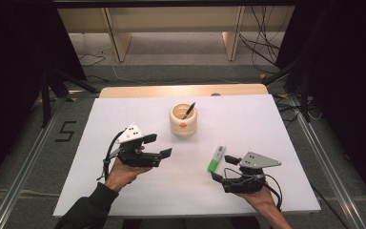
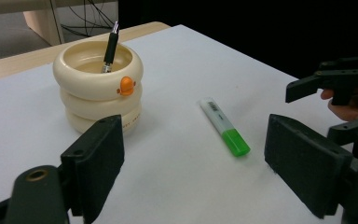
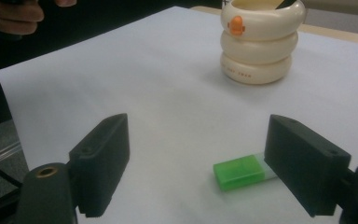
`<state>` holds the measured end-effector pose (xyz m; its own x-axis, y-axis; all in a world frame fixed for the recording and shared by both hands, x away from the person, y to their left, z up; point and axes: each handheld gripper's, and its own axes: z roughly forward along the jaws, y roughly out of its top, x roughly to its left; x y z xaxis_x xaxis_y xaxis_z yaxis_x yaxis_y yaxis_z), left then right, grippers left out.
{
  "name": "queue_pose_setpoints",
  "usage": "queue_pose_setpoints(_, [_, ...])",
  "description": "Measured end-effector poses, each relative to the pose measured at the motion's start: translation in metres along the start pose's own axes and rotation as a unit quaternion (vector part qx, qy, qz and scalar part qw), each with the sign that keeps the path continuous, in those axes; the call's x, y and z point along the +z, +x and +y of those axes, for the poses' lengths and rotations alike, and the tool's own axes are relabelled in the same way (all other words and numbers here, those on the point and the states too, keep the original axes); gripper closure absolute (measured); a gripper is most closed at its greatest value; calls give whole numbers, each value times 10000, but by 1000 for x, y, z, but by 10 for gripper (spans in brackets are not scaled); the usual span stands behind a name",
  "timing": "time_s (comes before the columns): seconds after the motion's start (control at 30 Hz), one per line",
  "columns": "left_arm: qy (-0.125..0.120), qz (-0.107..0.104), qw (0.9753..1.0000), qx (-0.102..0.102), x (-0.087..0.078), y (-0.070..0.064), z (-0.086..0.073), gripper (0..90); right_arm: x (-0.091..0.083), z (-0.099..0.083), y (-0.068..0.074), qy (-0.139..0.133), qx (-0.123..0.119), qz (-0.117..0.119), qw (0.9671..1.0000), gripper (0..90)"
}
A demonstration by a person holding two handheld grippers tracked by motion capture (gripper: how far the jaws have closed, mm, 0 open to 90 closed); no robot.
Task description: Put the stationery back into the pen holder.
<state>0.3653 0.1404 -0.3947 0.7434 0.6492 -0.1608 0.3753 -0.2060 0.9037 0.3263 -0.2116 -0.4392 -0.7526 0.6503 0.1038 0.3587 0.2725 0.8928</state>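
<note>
The green-capped highlighter (image 1: 217, 159) is lying flat on the white table (image 1: 124, 119), just ahead of the right gripper (image 1: 224, 168), whose jaws are standing spread and empty. The left gripper (image 1: 158, 145) is likewise hovering spread, holding nothing. Small print is showing on the cream ringed pen holder (image 1: 183, 120) and the highlighter's label, too blurred to read.

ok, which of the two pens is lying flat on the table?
The green-capped highlighter, flat by the right tool. The black pen stands tilted in the cream holder.

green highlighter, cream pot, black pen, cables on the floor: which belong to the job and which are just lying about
In the job:
green highlighter, lying on the table by the open right hand-held gripper
cream pen pot
black pen, standing in the pot

Lying about:
cables on the floor
wooden shelf legs behind the table
</note>
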Motion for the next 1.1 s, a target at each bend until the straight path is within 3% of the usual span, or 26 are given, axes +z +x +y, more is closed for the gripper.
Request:
queue_pose_setpoints(0.27, [-110,83,9999,52,-5,0,-10,193,11,3,-5,276,44,-23,9996,353])
queue_pose_setpoints(0.8, [-223,256,9993,127,-15,0,-21,194,50,10,-12,817,-64,-102,9966,735])
queue_pose_setpoints(1.1, [-230,336,9989,219,-16,0,-24,195,72,7,-14,1351,27,-155,9907,884])
